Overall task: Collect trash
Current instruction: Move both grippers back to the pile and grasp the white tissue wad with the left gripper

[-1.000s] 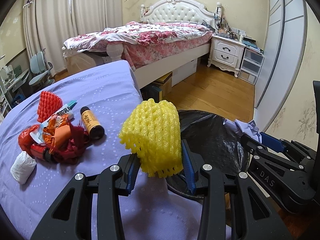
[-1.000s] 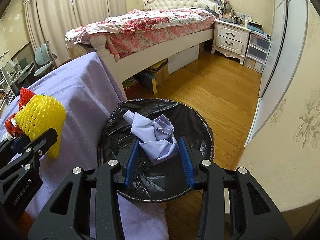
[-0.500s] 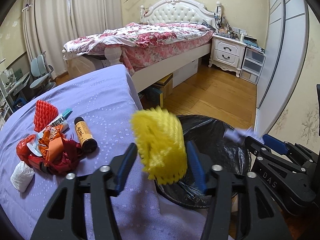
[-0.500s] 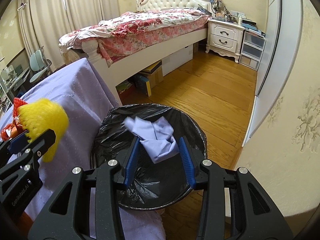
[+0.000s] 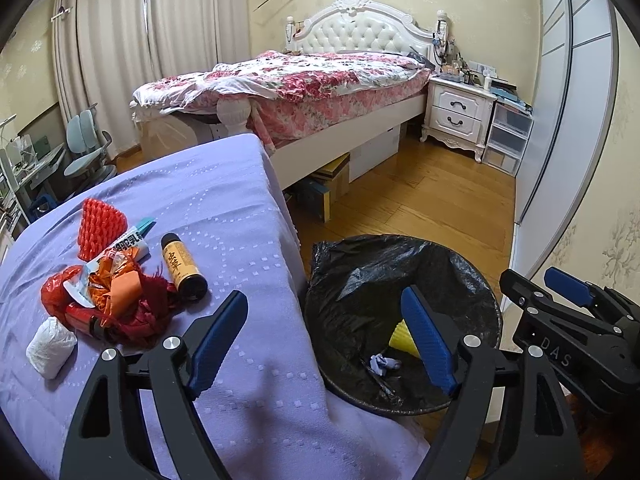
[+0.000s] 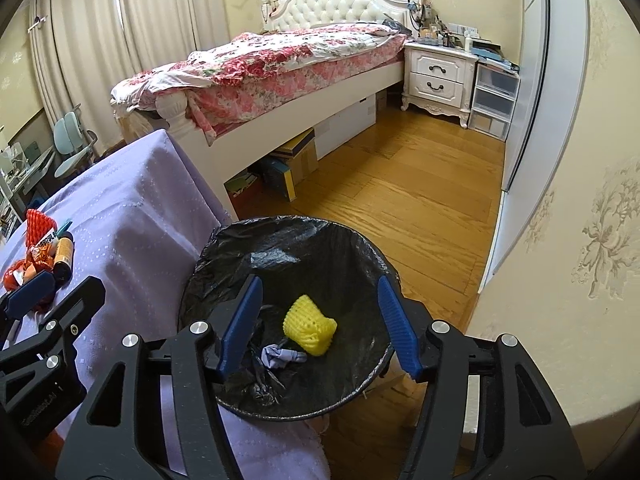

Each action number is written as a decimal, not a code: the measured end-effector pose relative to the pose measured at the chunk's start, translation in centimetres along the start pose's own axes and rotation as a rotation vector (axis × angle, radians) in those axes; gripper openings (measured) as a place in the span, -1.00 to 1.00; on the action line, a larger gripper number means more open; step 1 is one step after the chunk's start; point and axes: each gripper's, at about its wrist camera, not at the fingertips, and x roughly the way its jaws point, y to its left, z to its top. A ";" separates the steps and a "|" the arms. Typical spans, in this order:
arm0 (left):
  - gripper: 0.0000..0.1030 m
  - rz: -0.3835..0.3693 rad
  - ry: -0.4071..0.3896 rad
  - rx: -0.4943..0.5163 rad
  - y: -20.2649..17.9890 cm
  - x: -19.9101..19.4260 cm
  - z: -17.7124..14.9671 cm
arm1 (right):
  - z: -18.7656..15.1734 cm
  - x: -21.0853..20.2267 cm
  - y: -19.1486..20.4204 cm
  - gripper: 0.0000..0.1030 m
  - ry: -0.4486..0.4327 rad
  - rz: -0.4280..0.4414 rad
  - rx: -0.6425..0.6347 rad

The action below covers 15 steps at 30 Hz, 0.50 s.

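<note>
Both of your loads are already down in the black-lined bin point(image 6: 288, 320): the yellow foam net point(image 6: 310, 325) lies on the liner at the bottom, and the crumpled lilac tissue point(image 6: 280, 357) sits just beside it. Your right gripper point(image 6: 320, 324) hangs straight over the bin mouth with its jaws opening and nothing between them — a sensible place to let go, since whatever drops from there lands inside the liner. Your left gripper point(image 5: 326, 344) is likewise released, jaws opening and empty, straddling the edge where the surface point(image 5: 224, 216) meets the bin rim, so it is well set to swing back for more. The rest of the trash waits on the surface, well away from the bin: a red foam net point(image 5: 98, 228), a heap of red and orange wrappers point(image 5: 108, 300), a dark bottle with a yellow label point(image 5: 182, 266) touching that heap, and a white wad point(image 5: 50, 346) on the heap's far side from the bin. The surface is draped in a lilac cloth hanging down right against the bin. Beyond the bin lies wooden floor — then a bed point(image 5: 320, 84) with a floral cover and a white nightstand point(image 5: 456, 114).
</note>
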 end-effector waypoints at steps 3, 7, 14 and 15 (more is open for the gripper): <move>0.53 0.011 0.002 -0.009 0.7 -0.3 -0.2 | 0.0 -0.3 0.3 0.17 0.000 0.005 -0.004; 0.53 0.034 0.006 -0.029 2.2 -0.9 -0.7 | -0.1 -0.6 1.1 0.18 0.001 0.022 -0.011; 0.53 0.101 0.015 -0.070 5.7 -2.1 -2.2 | -0.8 -0.9 4.2 0.18 0.019 0.084 -0.059; 0.53 0.112 0.018 -0.078 6.4 -2.3 -2.5 | -0.9 -0.9 4.7 0.18 0.021 0.091 -0.066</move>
